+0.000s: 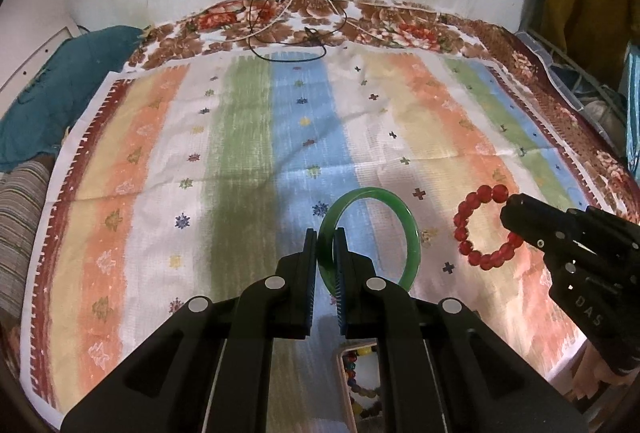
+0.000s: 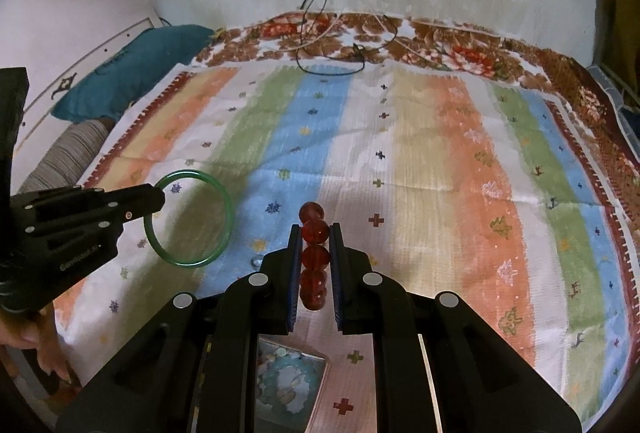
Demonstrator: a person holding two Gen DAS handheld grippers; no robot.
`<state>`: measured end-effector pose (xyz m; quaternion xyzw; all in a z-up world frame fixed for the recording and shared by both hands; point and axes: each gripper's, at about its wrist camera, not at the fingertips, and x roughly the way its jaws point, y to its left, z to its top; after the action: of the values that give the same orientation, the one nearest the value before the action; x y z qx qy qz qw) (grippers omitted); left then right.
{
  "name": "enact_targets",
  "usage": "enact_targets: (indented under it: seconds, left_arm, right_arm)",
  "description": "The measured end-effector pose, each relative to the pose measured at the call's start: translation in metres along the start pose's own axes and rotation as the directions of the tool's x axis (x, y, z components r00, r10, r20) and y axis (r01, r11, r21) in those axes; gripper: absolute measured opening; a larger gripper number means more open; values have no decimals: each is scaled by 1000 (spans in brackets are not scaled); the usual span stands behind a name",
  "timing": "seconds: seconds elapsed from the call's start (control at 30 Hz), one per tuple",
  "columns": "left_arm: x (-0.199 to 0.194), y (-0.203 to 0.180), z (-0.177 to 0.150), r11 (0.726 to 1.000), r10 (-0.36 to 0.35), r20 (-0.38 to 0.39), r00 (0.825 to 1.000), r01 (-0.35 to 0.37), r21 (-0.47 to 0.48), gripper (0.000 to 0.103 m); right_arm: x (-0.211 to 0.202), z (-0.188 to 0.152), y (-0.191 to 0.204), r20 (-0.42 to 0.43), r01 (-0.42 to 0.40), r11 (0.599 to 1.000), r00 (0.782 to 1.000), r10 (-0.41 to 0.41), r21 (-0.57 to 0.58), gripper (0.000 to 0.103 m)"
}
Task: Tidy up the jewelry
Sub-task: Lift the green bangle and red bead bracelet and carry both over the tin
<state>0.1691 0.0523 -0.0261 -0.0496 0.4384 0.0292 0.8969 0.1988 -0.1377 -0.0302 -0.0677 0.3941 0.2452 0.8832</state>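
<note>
My left gripper (image 1: 325, 233) is shut on a green glass bangle (image 1: 412, 233) and holds it above the striped cloth (image 1: 240, 137). The bangle also shows in the right wrist view (image 2: 230, 221), hanging from the left gripper (image 2: 158, 199). My right gripper (image 2: 315, 229) is shut on a red bead bracelet (image 2: 315, 257), seen edge-on between its pads. In the left wrist view the red bracelet (image 1: 466, 229) hangs as a ring from the right gripper (image 1: 508, 211).
A box with colourful beads (image 1: 360, 385) lies under the left gripper. A box with pale blue-green stones (image 2: 292, 385) lies under the right gripper. Cables (image 1: 288, 37) trail from the wall onto the bed. A teal pillow (image 1: 52, 89) lies at the left.
</note>
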Motion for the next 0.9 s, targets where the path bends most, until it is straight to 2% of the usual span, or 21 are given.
enact_targets:
  seconds: [0.67,0.9]
  left_arm:
    - [-48,-10,-24,999,-40,81,996,38,23,8]
    - [-54,-9,-34,996,-93,70,993,94,-8,8]
  right_arm:
    - [-49,-22,22,76,-35,999,996,38,-37,14]
    - [-55,-28,25,79,-37,998,996,40,-43,14]
